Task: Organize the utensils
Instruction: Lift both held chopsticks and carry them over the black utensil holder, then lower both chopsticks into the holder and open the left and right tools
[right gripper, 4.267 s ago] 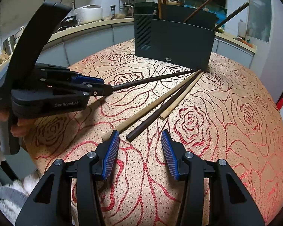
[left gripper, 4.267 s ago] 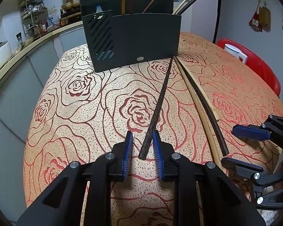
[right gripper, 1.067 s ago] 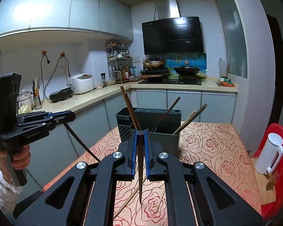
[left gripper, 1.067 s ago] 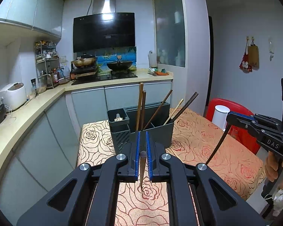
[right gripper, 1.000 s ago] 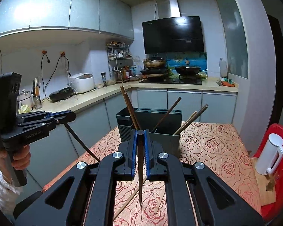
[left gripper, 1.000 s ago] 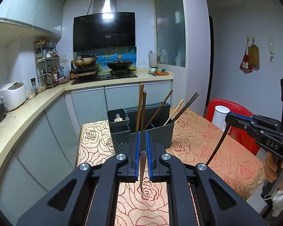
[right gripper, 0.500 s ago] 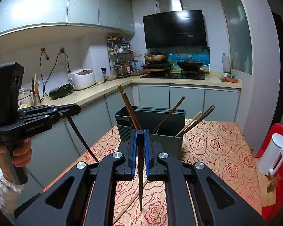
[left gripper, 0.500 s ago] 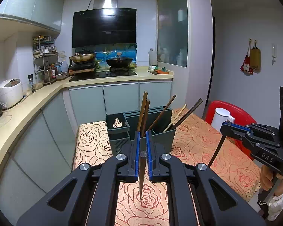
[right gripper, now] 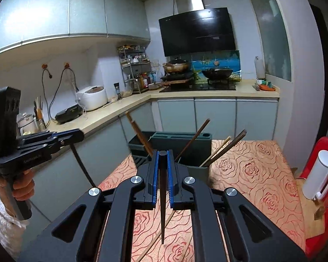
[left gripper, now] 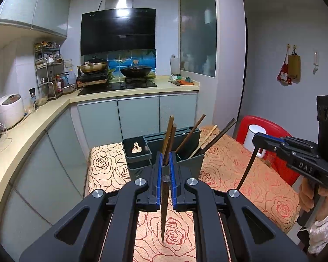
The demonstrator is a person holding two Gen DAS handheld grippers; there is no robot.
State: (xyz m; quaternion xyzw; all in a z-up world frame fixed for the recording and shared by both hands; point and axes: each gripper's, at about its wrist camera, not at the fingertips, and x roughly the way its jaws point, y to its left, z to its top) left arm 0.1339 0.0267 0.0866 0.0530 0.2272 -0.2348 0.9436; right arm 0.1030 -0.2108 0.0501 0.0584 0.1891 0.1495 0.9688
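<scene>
Left gripper (left gripper: 165, 170) clamped on dark chopstick (left gripper: 164, 207) hanging before utensil holder (left gripper: 185, 150), right gripper (right gripper: 161, 163) likewise clamping second chopstick (right gripper: 163, 207), loose pale chopstick (right gripper: 157, 238) on counter (right gripper: 251, 174) below holder, right-wrist view only

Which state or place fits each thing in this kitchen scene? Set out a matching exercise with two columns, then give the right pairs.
Column 1:
1. left hand-held gripper
2. dark utensil holder
3. light chopstick
4. white dispenser

Column 2:
A. lying flat on the rose tablecloth
B. standing on the red chair
C. shut on a dark chopstick
D. standing on the table with chopsticks leaning in it

Pairs: 1-C, 2-D, 3-A, 4-B
</scene>
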